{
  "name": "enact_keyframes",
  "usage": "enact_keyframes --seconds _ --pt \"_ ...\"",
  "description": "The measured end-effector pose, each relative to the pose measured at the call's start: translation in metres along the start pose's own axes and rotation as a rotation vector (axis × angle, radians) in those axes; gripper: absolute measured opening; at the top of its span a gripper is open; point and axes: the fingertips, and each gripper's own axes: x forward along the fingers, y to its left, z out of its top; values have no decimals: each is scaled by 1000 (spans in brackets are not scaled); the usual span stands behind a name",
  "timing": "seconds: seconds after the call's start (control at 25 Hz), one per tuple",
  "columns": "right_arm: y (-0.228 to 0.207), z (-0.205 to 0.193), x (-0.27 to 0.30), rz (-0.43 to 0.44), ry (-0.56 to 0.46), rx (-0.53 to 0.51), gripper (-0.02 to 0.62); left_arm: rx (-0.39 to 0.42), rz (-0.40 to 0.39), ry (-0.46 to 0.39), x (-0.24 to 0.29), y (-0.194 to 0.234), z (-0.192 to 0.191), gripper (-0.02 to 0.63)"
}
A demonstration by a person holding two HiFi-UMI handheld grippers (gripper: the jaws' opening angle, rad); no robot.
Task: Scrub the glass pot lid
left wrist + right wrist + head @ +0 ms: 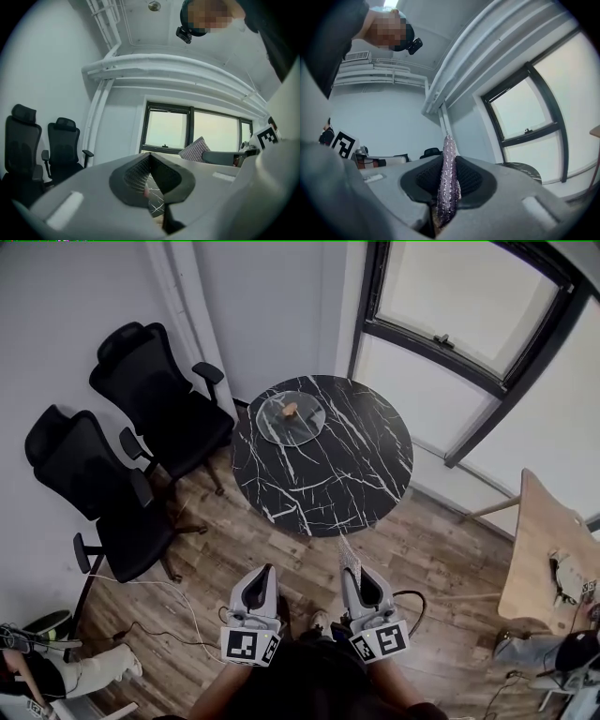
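Right gripper (447,161): jaws pinched shut on a glittery scouring cloth (448,187). It's held on edge and pokes out past the tips, long axis in line with the jaws. Looks soft and floppy, so expect it to fold under pressure.

Left gripper (150,157): jaws fully together, nothing between them.

Head view: both grippers (267,570) (349,570) are held low, close to the person's body and over the wood floor (441,549). They're well short of the bench (356,456) and point roughly toward it. Cloth (348,554) sticks up from the right one.

Glass pot lid (290,418) lies flat on the round black marble bench, on the far-left part of the top near the rim, well apart from both grippers. Knob (292,410) is at its centre, facing up. The lid is round, so there's no long axis in plan; the only axis is vertical through the knob.

Handling, my read:
- rigid, smooth, fairly heavy for its size
- breakable, and likely to skate on polished marble when scrubbed
- the knob is the obvious hold for the left jaws, with the rim as second choice
- pin it first, then work the cloth over the glass around the knob

Scrubbing not started. Two black office chairs (164,395) stand left of the bench, clear of the reach path.
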Motion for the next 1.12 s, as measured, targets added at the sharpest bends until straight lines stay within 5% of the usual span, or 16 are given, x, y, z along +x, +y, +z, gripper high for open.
enact_keyframes --seconds 0.68,1.12 --pt "33 -13 167 -78 15 -31 78 33 -134 -1 97 137 22 3" --pt "30 -13 214 -159 28 -63 80 -2 -161 24 127 189 14 3"
